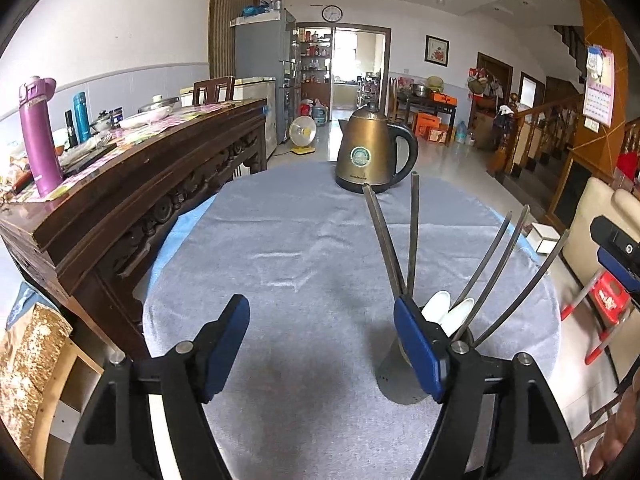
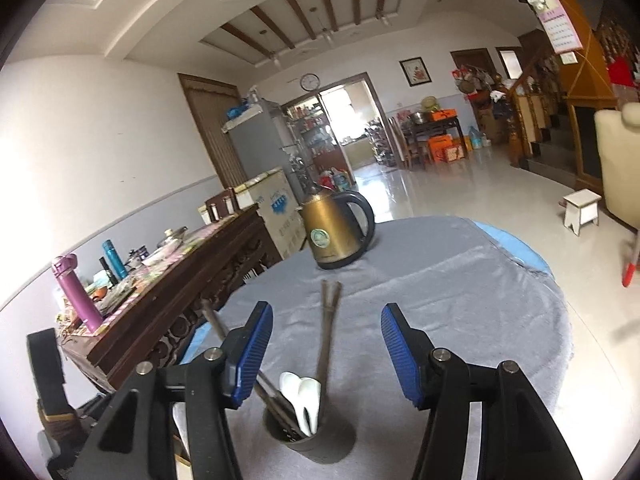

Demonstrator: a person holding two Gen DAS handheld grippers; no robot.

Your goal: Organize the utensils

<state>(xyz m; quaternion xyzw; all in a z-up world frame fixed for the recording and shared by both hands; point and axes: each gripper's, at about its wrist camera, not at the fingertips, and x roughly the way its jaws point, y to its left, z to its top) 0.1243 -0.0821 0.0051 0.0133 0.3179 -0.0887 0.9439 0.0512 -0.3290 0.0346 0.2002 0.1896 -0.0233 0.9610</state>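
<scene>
A dark metal utensil holder (image 1: 394, 380) stands on the grey cloth of the round table (image 1: 300, 240). In it are metal chopsticks (image 1: 412, 232), several thin metal handles (image 1: 500, 260) and two white spoons (image 1: 448, 310). My left gripper (image 1: 320, 320) is open with only cloth between its blue pads; its right finger covers part of the holder. In the right wrist view the holder (image 2: 316, 440) sits low between the fingers, with the white spoons (image 2: 304, 396) and chopsticks (image 2: 326, 320) rising from it. My right gripper (image 2: 327, 312) is open and its pads touch nothing.
A bronze electric kettle (image 1: 372, 152) (image 2: 336, 236) stands at the table's far side. A carved wooden sideboard (image 1: 140, 184) with a purple bottle (image 1: 38, 136) and dishes runs along the left. A red stool (image 1: 608, 304) stands on the floor to the right.
</scene>
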